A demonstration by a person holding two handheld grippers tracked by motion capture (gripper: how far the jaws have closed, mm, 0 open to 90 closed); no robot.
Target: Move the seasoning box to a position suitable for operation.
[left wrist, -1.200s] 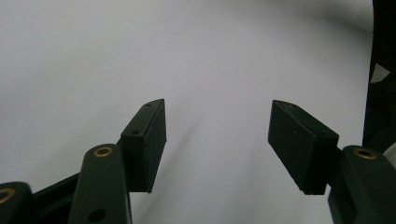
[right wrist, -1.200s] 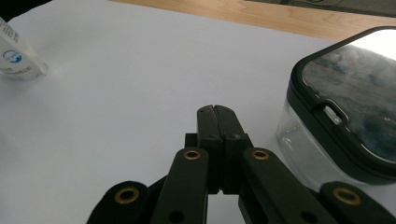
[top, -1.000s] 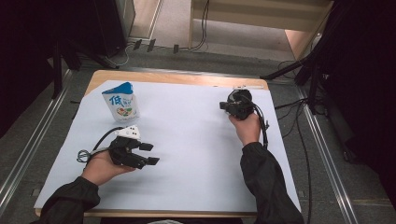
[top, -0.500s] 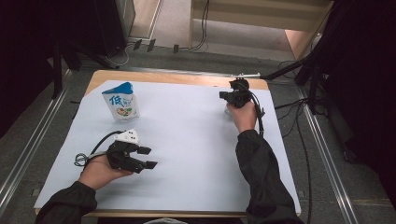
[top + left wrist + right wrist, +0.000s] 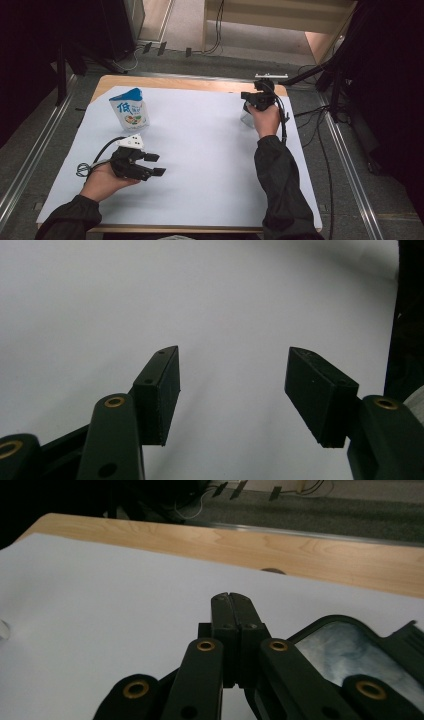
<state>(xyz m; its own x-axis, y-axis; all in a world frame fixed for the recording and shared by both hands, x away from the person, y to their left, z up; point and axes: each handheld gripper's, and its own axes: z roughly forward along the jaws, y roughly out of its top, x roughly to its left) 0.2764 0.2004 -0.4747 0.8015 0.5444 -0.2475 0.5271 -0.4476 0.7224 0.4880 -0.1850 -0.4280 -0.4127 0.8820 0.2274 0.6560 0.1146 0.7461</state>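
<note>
A blue and white pouch stands upright at the far left of the white sheet. My left gripper rests low over the sheet at the near left, jaws pointing right. It is open, with only bare sheet between its fingers. My right gripper is held up near the table's far right corner, shut with nothing in it. Just to its right, low in the right gripper view, lies a black-rimmed thing with a shiny grey face. A pale object sits by the right hand.
The wooden table shows as a strip beyond the sheet's far edge. Cables trail off the right side onto grey floor. Metal rails run along both sides of the table.
My right hand has moved toward the table's far edge and lifted a little, still shut. The left hand and the pouch have stayed where they were.
</note>
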